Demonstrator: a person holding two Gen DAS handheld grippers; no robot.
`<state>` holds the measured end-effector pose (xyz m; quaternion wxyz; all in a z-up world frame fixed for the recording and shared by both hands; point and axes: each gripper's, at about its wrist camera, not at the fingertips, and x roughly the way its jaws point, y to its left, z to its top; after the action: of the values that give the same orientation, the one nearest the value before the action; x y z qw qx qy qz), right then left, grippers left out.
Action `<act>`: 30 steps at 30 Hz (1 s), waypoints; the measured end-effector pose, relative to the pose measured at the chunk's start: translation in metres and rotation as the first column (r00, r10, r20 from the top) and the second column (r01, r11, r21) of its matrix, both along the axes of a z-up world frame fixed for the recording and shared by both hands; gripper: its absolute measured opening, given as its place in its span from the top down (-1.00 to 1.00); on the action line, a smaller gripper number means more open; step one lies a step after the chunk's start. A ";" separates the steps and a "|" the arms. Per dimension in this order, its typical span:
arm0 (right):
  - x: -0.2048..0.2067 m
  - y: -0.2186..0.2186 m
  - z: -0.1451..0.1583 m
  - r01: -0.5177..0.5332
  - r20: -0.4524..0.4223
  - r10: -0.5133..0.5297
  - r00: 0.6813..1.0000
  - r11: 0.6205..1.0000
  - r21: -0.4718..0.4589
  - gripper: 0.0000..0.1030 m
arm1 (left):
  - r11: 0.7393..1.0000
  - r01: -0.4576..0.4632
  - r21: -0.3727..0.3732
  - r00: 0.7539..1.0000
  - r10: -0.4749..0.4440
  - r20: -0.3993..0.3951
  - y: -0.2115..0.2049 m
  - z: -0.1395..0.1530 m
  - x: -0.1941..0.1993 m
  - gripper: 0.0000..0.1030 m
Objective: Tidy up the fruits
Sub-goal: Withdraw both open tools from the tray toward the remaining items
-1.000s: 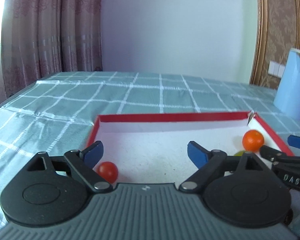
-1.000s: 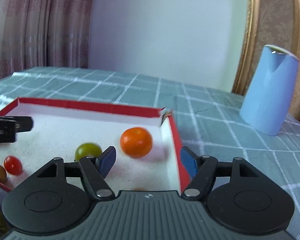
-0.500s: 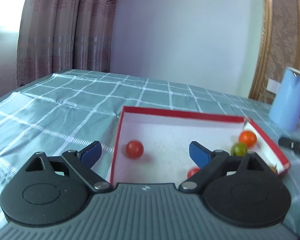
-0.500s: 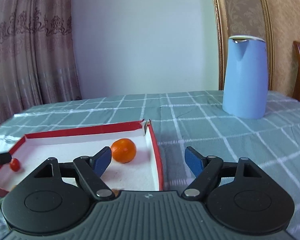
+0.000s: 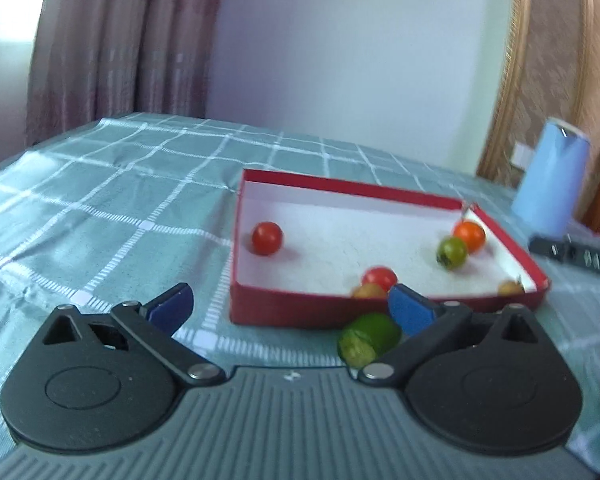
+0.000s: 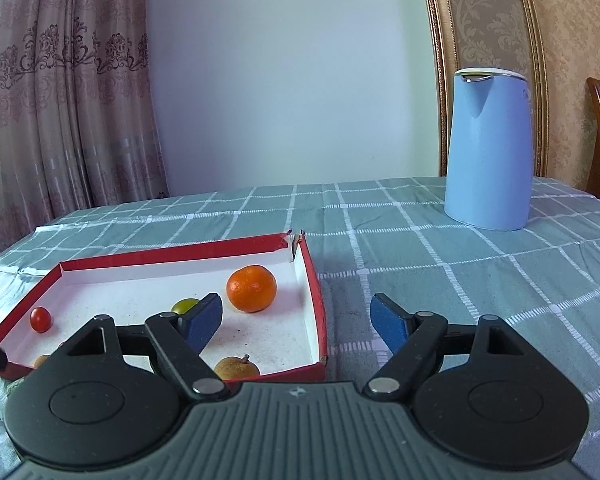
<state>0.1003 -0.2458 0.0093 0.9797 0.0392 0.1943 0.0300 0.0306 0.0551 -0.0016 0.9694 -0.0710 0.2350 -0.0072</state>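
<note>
Both the left claw [image 5: 290,308] and right claw [image 6: 296,318] are spread and empty, the left's jaws just widened, so the green fruit [image 5: 368,338] lying on the counter [image 5: 100,208] outside the red box [image 5: 300,312] could roll away if nudged.

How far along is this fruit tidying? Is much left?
Mostly done: the red box already holds the orange, tomatoes, a green fruit and small brown ones. Nothing is in hand; the left gripper and right gripper are open, jaws just widened. Left: one green fruit lies outside on the tablecloth.
</note>
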 end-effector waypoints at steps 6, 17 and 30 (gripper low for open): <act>0.000 0.002 0.000 -0.008 -0.007 0.008 1.000 1.000 -0.002 -0.58 | 0.989 -0.016 0.145 0.999 0.021 -0.031 -0.022 -0.003 0.004 -1.00; 0.000 0.004 -0.001 -0.016 -0.013 0.016 1.000 1.000 -0.007 -0.58 | 0.999 0.021 0.037 0.994 -0.017 -0.107 -0.024 -0.002 0.006 -0.91; 0.001 0.006 -0.001 -0.025 -0.025 0.025 0.999 1.000 -0.011 -0.58 | 0.999 0.014 -0.050 0.982 -0.023 -0.186 -0.022 -0.005 0.026 -0.80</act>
<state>0.1018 -0.2402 0.0083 0.9769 0.0316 0.2073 0.0408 0.0562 0.0332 -0.0062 0.9411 -0.0929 0.3249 -0.0152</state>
